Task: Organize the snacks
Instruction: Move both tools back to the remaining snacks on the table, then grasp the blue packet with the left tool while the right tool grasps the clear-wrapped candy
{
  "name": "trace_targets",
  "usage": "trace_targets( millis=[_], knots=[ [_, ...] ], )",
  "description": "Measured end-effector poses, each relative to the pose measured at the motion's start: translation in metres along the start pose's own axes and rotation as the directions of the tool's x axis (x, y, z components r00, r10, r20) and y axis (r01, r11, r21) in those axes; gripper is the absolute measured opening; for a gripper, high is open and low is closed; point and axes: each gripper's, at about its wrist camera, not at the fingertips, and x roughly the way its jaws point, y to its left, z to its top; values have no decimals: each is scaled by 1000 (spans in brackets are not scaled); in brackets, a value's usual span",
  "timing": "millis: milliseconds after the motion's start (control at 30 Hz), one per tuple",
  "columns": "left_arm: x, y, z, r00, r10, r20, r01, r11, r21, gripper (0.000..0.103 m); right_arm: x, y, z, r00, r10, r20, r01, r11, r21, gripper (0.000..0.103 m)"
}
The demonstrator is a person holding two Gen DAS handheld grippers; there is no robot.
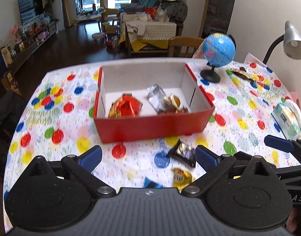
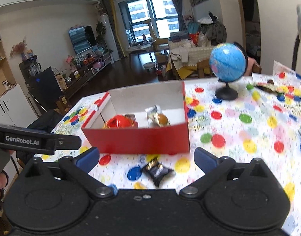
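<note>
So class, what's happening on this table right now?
A person is sorting snacks into a red box using two tools. Several wrapped snacks already lie inside it, including a red packet and a silver one. The left hand-held gripper and the right hand-held gripper are both open and empty. A black snack packet, a yellow one and a blue one wait on the spotted tablecloth.

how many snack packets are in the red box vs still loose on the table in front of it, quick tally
in the red box: 3 (red-gold packet, silver packet, brown-and-cream packet)
loose in front of the box: 3 (black packet, yellow packet, blue packet)
total: 6
</note>
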Motion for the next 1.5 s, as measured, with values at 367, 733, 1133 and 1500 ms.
trace_targets(
  millis=[367,733,1133,1500],
  knots=[
    [26,-2,-42,992,52,-116,-56,998,-32,101,9,-16,-43,995,-66,-74,66,998,-11,102],
    [63,0,-61,976,46,-211,-56,997,-44,101,39,-32,-67,983,-105,-151,103,994,-26,96],
    [116,11,-66,936,37,-349,-48,999,-25,101,94,-30,-69,957,-129,-259,82,979,-185,75],
    [134,11,-66,920,-20,-390,17,1000,-11,100,118,-38,-73,939,-145,-312,85,977,-196,52]
  ],
)
